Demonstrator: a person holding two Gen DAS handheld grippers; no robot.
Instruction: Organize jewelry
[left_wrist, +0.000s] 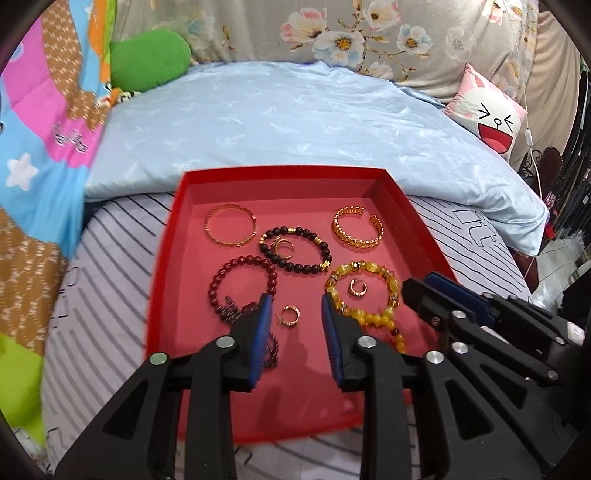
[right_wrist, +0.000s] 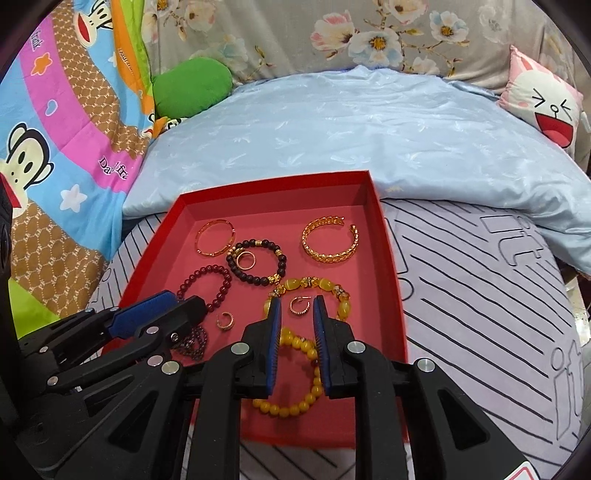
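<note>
A red tray (left_wrist: 173, 236) (right_wrist: 388, 251) lies on the bed with jewelry inside: a plain gold bangle (left_wrist: 231, 224) (right_wrist: 215, 237), a gold cuff (left_wrist: 358, 228) (right_wrist: 330, 239), a dark bead bracelet (left_wrist: 295, 249) (right_wrist: 256, 263) around a ring (left_wrist: 282, 248) (right_wrist: 245, 260), a red bead bracelet (left_wrist: 242, 284) (right_wrist: 205, 282), yellow bead bracelets (left_wrist: 373, 295) (right_wrist: 295, 373), and two small gold ear cuffs (left_wrist: 289, 315) (right_wrist: 299, 305). My left gripper (left_wrist: 295, 312) is open over one ear cuff. My right gripper (right_wrist: 297, 308) is open around the other.
A light blue quilt (left_wrist: 295, 122) lies behind the tray. A green cushion (left_wrist: 147, 59) and a cartoon blanket (left_wrist: 37, 140) are at the left, a bunny pillow (left_wrist: 487, 110) at the right. The striped sheet (right_wrist: 480, 295) extends right of the tray.
</note>
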